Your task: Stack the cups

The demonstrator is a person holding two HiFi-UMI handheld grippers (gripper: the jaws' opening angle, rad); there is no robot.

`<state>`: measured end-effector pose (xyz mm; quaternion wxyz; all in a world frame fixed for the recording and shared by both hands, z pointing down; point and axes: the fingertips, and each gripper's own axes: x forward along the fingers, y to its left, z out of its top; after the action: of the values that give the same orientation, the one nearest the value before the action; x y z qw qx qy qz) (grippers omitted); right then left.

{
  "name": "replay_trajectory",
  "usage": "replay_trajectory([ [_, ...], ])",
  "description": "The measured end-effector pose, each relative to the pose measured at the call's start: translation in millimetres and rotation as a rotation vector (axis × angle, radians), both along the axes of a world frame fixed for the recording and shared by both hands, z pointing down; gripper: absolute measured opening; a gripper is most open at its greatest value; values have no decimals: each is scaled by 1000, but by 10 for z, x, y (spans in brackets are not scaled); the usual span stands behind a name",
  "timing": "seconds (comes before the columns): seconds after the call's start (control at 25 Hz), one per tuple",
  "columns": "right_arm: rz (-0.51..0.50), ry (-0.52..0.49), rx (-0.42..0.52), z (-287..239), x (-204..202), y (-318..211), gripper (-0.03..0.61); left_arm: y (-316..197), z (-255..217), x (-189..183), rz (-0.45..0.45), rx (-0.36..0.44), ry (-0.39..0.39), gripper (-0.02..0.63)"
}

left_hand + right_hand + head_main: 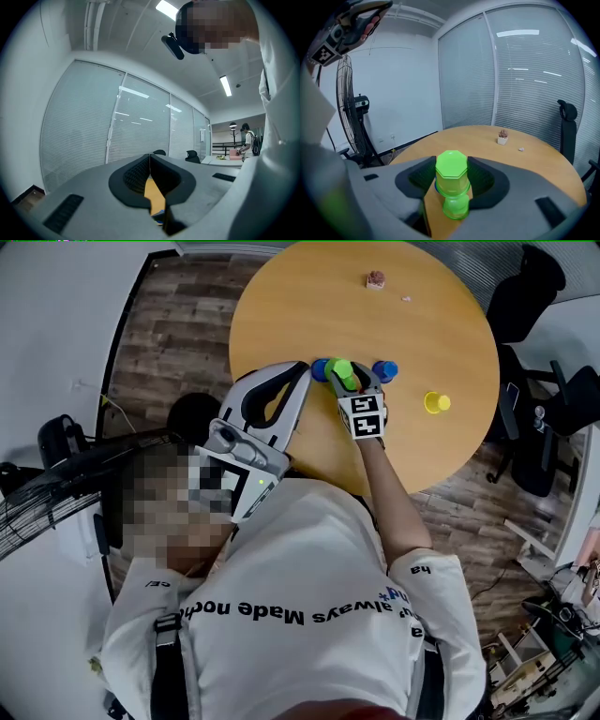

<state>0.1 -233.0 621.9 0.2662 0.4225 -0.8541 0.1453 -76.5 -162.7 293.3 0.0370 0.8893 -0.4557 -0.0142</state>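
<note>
Right gripper (451, 165) — jaws wide, pressed on green octagonal plastic cup (451, 176), at middle of round wooden table (487, 140) | left gripper (150, 158) pinched closed, empty | I judge cup light, stiff, slick — hold mid-wall, gently.

- Round wooden table (441, 296) on a wood-plank floor (178, 334).
- Black office chairs (525, 285) just beside the table.
- Blind-covered glass wall (520, 79) beyond the table; standing fan (359, 102) near it.

A bright green cup (451, 172) — octagonal end turned upward — is clasped between the right tongs (450, 186) just over the round desk (450, 315). It is flanked by a blue cup (320, 369) and a second blue cup (384, 370) — a yellow cup (436, 402) is set apart, further right.
</note>
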Motion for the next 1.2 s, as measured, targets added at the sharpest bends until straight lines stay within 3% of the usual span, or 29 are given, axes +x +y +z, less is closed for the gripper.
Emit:
replay_trajectory([
  [0.36, 0, -41, -15, 68, -6, -20, 233, -69, 35, -43, -8, -10, -7, 25],
  [0.64, 25, -91, 22, -228, 153, 35, 236, -77, 37, 96, 31, -4, -4, 25],
  [1.2, 263, -4, 43, -235, 1652, 74, 236, -51, 21, 691, 136, -2, 11, 25],
])
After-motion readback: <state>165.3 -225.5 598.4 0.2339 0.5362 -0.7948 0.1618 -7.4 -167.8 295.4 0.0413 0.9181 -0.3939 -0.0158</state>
